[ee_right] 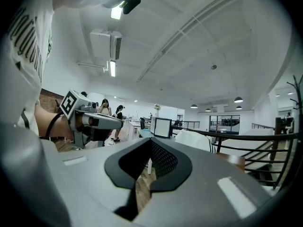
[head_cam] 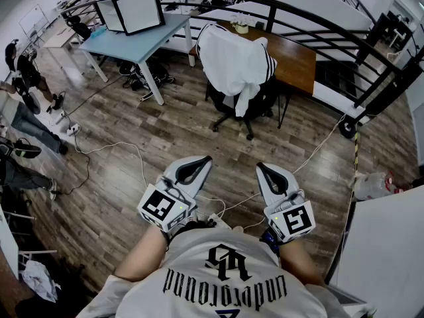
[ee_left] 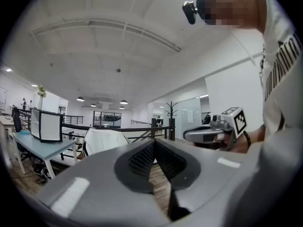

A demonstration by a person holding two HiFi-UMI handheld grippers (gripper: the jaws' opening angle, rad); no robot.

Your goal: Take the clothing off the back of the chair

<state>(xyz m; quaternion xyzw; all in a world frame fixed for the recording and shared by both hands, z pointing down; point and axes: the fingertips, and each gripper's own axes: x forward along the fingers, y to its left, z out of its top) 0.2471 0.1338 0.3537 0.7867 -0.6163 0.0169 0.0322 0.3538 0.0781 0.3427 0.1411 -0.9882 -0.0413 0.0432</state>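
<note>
A white garment (head_cam: 235, 61) with dark stripes hangs over the back of a black office chair (head_cam: 248, 108), which stands at a brown desk. In the left gripper view the garment (ee_left: 105, 141) shows far off, and in the right gripper view the garment (ee_right: 196, 139) is also distant. My left gripper (head_cam: 201, 161) is shut and empty, held level well short of the chair. My right gripper (head_cam: 263, 169) is shut and empty beside it. Each gripper camera also catches the opposite hand: the right gripper (ee_left: 189, 135) and the left gripper (ee_right: 118, 122).
A light blue table (head_cam: 136, 42) with a monitor (head_cam: 139, 8) stands at the back left. A black railing (head_cam: 344, 35) runs behind the brown desk (head_cam: 298, 58). Cables (head_cam: 119, 148) lie across the wood floor. People stand at the left edge (head_cam: 26, 121). A white surface (head_cam: 391, 250) is at right.
</note>
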